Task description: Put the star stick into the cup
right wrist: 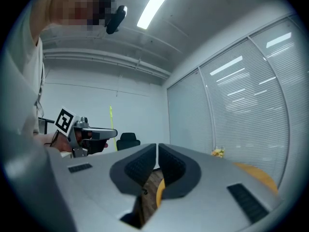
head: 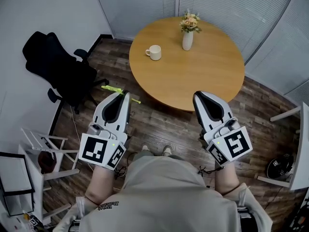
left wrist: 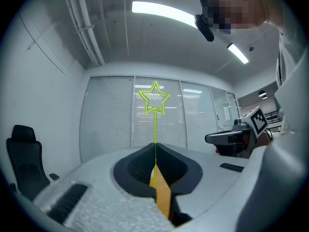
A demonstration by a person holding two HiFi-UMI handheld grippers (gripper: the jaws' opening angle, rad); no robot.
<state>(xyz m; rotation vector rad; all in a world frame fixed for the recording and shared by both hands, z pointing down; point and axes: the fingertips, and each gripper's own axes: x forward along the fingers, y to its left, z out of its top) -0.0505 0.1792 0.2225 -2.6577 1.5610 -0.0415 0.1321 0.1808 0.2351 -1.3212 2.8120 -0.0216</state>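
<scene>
A thin yellow-green star stick (left wrist: 155,111) stands up from my left gripper (left wrist: 155,154), whose jaws are shut on its stem; the star head points at the blinds. In the head view the star stick (head: 117,90) pokes out past the left gripper (head: 126,95) at the table's near left edge. A white cup (head: 154,52) sits on the round wooden table (head: 203,76), left of its middle and well ahead of both grippers. My right gripper (head: 197,98) is shut with nothing in it, near the table's front edge. In the right gripper view the star stick (right wrist: 111,124) shows at the far left.
A white vase with flowers (head: 188,32) stands on the table behind and right of the cup. A black office chair (head: 60,69) stands left of the table. White shelving (head: 36,151) is at the lower left, a white stand (head: 294,146) at the right.
</scene>
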